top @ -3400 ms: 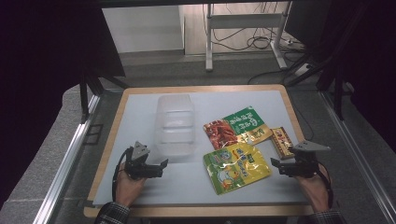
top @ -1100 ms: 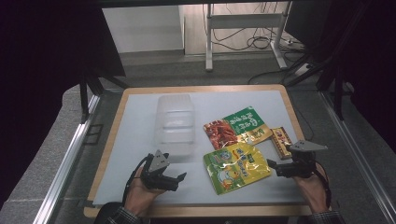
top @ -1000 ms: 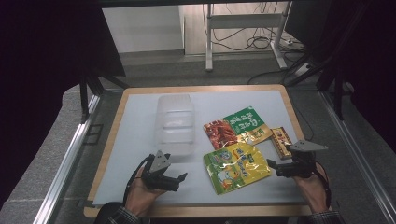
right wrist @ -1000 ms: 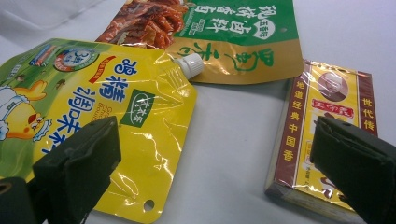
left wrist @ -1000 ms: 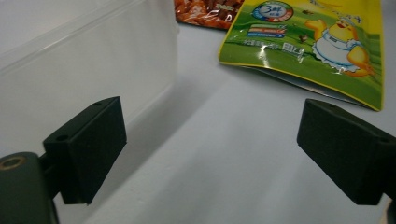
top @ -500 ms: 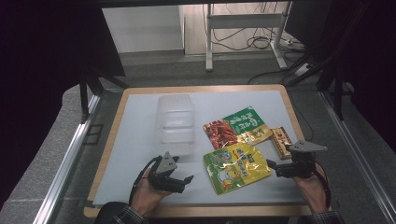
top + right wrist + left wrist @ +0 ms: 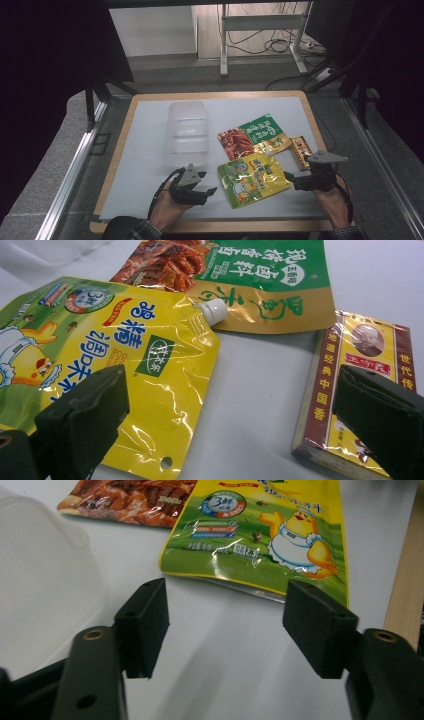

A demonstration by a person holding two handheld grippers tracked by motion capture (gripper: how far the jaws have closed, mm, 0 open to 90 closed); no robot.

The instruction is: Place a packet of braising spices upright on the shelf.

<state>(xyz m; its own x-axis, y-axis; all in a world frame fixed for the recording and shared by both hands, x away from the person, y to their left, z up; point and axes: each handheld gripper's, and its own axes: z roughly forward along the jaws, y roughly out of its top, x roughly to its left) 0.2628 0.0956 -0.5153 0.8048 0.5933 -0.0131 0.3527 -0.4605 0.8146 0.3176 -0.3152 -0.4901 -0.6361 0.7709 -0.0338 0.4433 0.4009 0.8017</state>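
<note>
A yellow-green spouted pouch (image 7: 252, 179) (image 7: 260, 535) (image 7: 115, 355) lies flat near the table's front. Just left of its bottom edge my left gripper (image 7: 212, 191) (image 7: 235, 625) stands open, nothing between its jaws. To the pouch's right my right gripper (image 7: 289, 177) (image 7: 230, 415) is open too, one jaw over the pouch's corner, the other over a small red-and-gold box (image 7: 301, 151) (image 7: 360, 385). A green-and-red food packet (image 7: 252, 135) (image 7: 235, 275) (image 7: 130, 500) lies behind the pouch.
A clear plastic container (image 7: 187, 127) (image 7: 40, 575) stands at the middle of the white table top (image 7: 145, 150). A wooden rim (image 7: 115, 160) (image 7: 405, 575) borders the top. Metal rails run along both sides.
My left gripper has moved right along the front edge, from the left part of the table to just beside the yellow pouch. The right gripper has hardly moved.
</note>
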